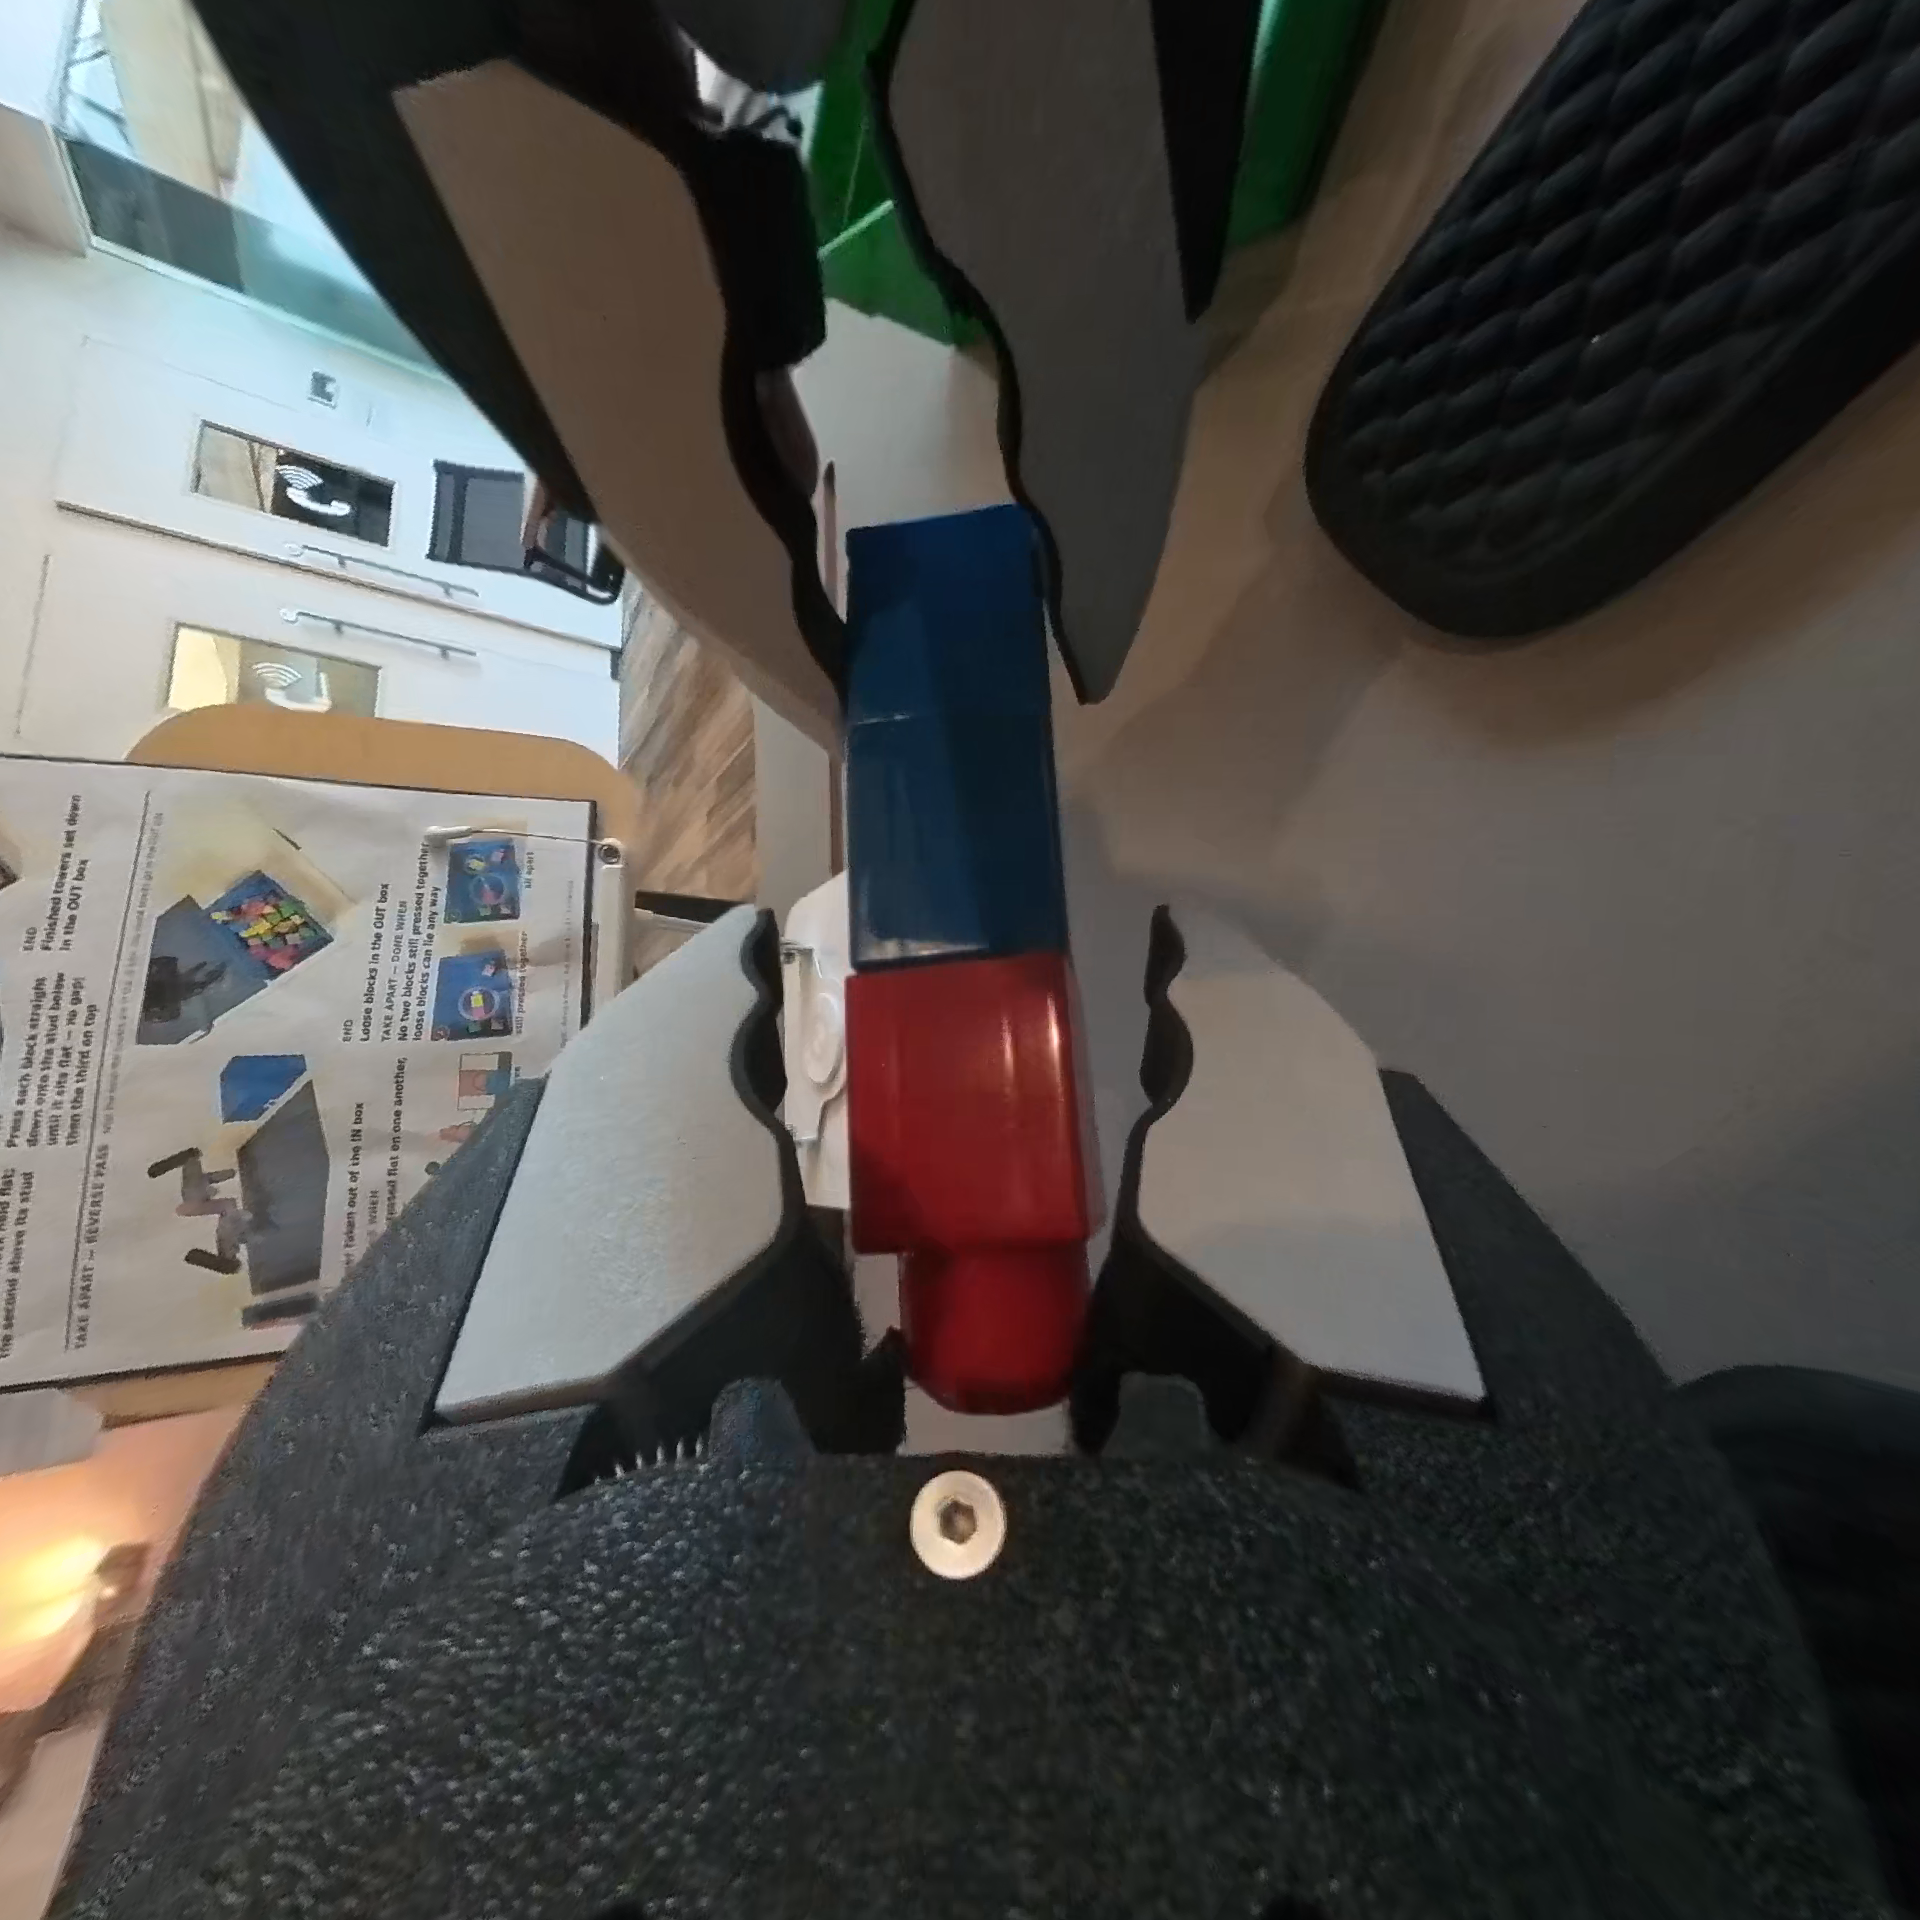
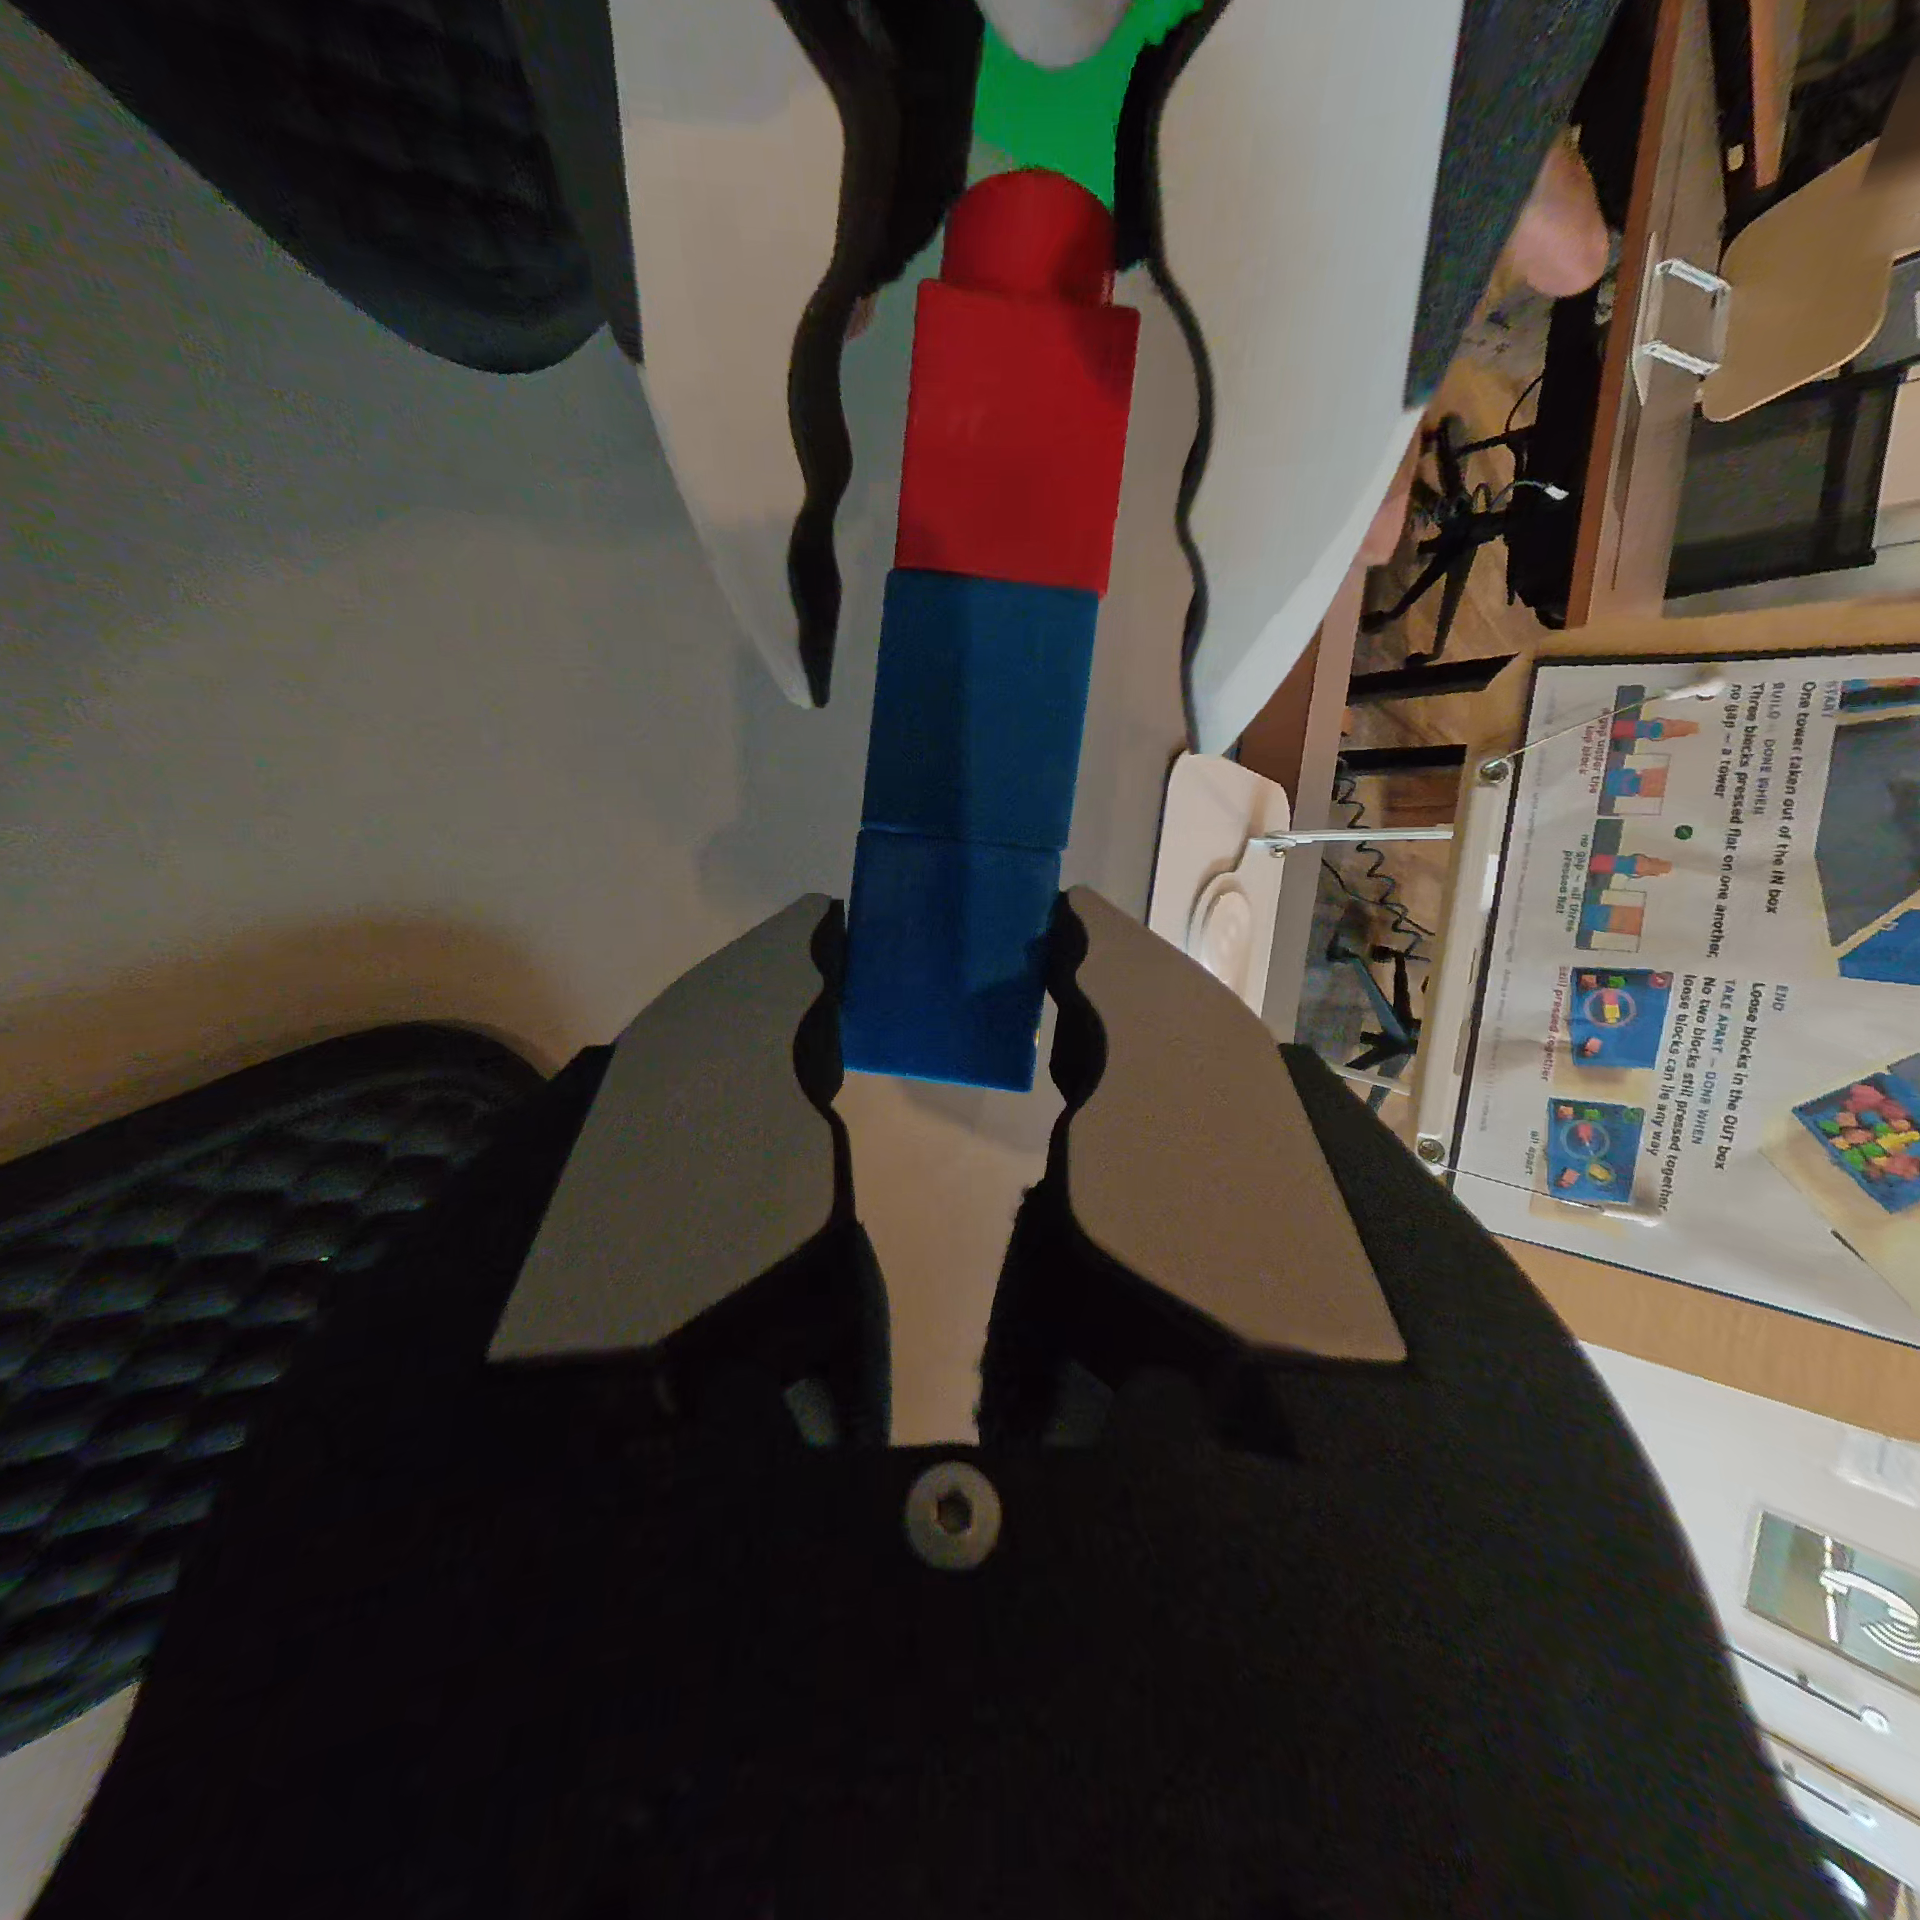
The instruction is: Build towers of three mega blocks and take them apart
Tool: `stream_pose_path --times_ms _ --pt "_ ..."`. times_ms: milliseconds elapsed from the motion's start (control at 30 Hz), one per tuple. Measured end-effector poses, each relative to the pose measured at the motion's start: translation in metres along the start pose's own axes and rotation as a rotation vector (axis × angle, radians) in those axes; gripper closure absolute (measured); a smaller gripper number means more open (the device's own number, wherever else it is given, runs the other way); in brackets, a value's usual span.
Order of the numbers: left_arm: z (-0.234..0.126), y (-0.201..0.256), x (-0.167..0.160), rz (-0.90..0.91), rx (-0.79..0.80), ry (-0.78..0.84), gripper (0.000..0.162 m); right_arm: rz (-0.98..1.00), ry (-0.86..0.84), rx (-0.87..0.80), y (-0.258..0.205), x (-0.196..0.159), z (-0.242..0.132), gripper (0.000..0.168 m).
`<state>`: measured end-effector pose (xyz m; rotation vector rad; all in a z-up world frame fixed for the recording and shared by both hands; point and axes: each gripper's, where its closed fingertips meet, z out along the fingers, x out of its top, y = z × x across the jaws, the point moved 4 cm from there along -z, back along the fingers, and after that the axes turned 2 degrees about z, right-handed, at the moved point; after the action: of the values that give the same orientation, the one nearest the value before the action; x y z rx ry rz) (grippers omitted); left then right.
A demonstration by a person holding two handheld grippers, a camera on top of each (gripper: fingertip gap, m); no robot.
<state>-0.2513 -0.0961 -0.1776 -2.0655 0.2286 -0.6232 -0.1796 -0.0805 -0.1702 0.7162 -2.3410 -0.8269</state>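
Note:
A tower of three joined mega blocks hangs in the air between my two grippers, which face each other. It has a red block [image 1: 956, 1101] [image 2: 1013, 436], a middle blue block [image 1: 956, 831] [image 2: 977, 707] and an end blue block [image 1: 940, 613] [image 2: 945, 966]. My right gripper [image 2: 948, 904] is shut on the end blue block; it shows at the top of the left wrist view [image 1: 961, 701]. My left gripper [image 1: 961, 920] flanks the red block with a small gap on each side, jaws open. It shows at the top of the right wrist view [image 2: 1003, 722].
A printed instruction sheet [image 1: 260, 1039] [image 2: 1714, 935] stands in a clear holder on a wooden surface. A green object [image 1: 894, 260] [image 2: 1039, 104] lies behind the far gripper. Black textured parts [image 1: 1621, 312] [image 2: 208, 1351] sit beside the grippers. A white surface [image 1: 1558, 935] is behind the tower.

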Motion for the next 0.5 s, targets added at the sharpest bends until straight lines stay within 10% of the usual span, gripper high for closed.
stream_pose_path --times_ms 133,433,500 --pt "0.0024 0.0001 0.0039 0.031 0.012 -0.014 0.123 0.002 -0.008 -0.004 0.0007 -0.0009 0.0009 0.131" --pt "-0.0006 -0.0007 0.0039 -0.002 0.009 0.026 0.125 0.017 0.055 -0.030 0.0014 0.0023 -0.0012 0.130" --pt "-0.0036 -0.0017 0.0039 -0.035 0.012 0.057 0.125 0.051 0.155 -0.056 0.0036 0.0051 -0.0055 0.107"
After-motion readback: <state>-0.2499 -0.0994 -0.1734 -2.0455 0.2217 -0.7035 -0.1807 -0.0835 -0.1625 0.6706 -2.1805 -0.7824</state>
